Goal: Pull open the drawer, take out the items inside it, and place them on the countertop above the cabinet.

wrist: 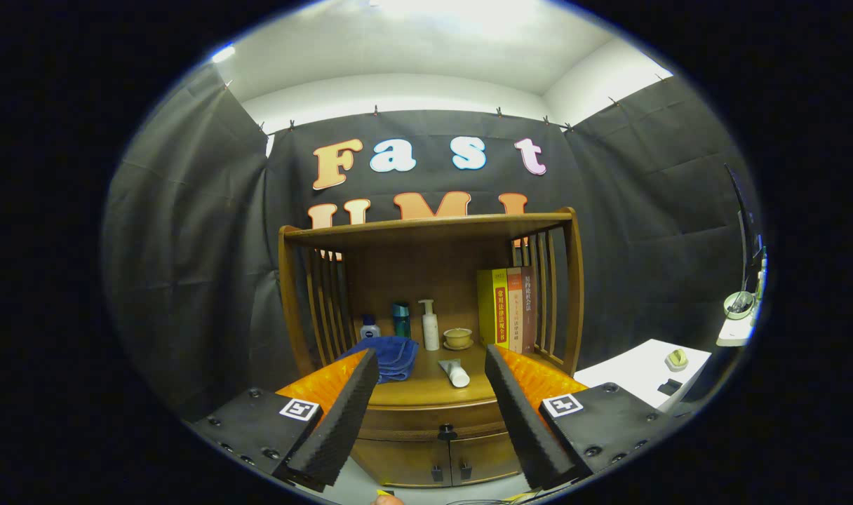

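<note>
The gripper (430, 414) hangs in front of the wooden cabinet (426, 280), its fingers spread wide and grasping nothing. The drawer (426, 419) sits shut just under the tabletop (426, 388), between the fingers. On the tabletop lie a blue cloth (390, 356) and a white tube (456, 372), with bottles and books (511, 308) behind.

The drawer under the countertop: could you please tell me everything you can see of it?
The drawer is a wide, shallow front of brown wood, with one small dark knob at its middle. It sits shut, flush below the countertop and above two small cabinet doors. Nothing touches it; the hand-held gripper is open before it.
</note>
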`<state>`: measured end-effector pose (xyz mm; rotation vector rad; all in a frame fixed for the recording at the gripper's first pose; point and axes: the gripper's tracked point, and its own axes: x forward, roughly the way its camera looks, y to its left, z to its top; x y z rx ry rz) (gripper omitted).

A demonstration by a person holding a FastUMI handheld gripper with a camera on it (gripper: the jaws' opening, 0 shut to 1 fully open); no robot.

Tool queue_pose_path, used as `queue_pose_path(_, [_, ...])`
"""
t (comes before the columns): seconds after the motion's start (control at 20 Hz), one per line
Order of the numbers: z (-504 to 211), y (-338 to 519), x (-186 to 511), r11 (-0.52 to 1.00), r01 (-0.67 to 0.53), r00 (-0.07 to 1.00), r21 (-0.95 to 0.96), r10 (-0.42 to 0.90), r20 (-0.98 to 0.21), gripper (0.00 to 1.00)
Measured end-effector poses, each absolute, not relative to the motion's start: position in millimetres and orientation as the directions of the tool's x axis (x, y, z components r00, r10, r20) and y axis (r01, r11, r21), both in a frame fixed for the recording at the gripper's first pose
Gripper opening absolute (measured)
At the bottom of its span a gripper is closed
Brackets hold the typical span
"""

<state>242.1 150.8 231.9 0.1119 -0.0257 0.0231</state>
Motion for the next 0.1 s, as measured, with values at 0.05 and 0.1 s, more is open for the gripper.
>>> queue_pose_path(0.05, [230.5,151.5,242.2,0.993,-0.026,1.0,0.114,0.023,0.021,0.99])
queue_pose_path(0.1, [228.8,152.7,242.9,0.993,-0.029,0.999,0.115,0.027,0.018,0.99])
